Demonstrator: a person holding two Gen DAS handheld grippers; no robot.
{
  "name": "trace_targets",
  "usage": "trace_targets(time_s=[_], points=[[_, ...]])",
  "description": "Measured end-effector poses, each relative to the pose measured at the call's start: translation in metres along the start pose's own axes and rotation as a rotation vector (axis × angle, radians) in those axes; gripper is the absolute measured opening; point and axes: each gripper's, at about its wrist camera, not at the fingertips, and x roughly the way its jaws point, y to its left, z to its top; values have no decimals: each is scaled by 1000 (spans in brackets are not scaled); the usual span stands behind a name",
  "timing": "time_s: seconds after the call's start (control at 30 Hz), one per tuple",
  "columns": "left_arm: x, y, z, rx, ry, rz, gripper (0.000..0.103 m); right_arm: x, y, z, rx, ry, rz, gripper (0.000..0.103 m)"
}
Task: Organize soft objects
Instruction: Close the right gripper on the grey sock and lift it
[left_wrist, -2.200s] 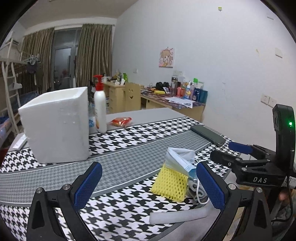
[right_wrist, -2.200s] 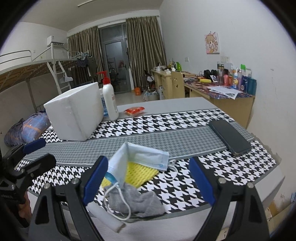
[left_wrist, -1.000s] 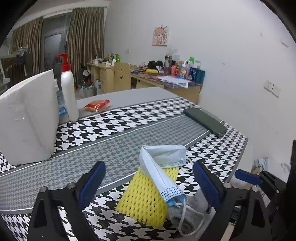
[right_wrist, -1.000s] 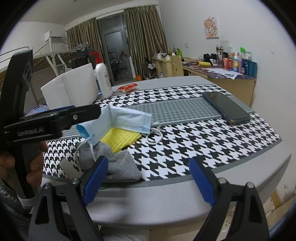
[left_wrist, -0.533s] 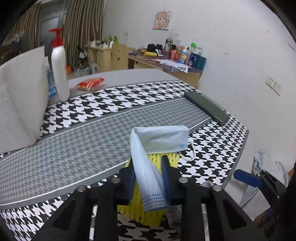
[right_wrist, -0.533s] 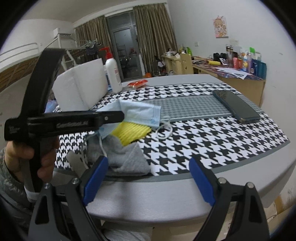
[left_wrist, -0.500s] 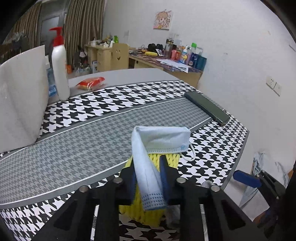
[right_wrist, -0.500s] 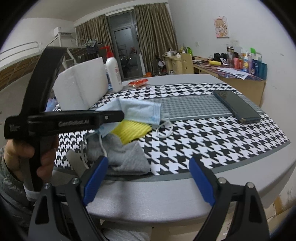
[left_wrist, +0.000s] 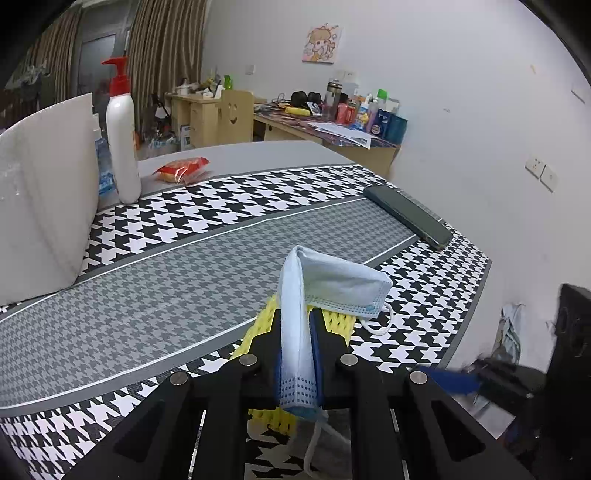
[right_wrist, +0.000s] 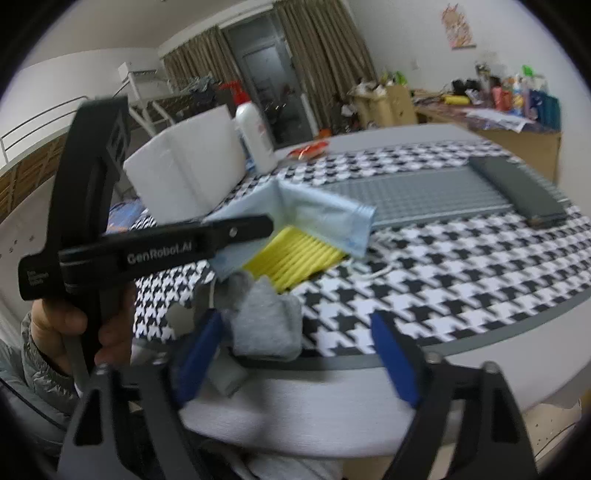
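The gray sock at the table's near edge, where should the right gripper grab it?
Grip the gray sock at its raised, bunched middle, coming from the table's near edge. That hump is clear of the face mask and yellow foam net, and the open right gripper already faces it.

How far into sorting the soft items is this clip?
Early. Nothing looks put away yet. In hand: the left hand-held gripper is shut on the blue face mask. Left: the yellow foam net and grey cloth lie at the table edge; the right hand-held gripper is open.
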Motion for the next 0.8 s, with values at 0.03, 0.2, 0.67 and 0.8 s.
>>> trace_targets(time_s=[0.03,0.2,0.67,0.8], points=[[-1,0,0,-3,-1,0,13,4,-1,0,14,15,18,65],[-3,2,-2,-5,-1,2,13,5,3,-1,19,33,57,29],[-36,15,1,-12,-74,38,8,-26,7,9,0,-62,-23,15],[-50,21,4,-21,-106,48,8,-33,9,18,7,-86,-25,15]])
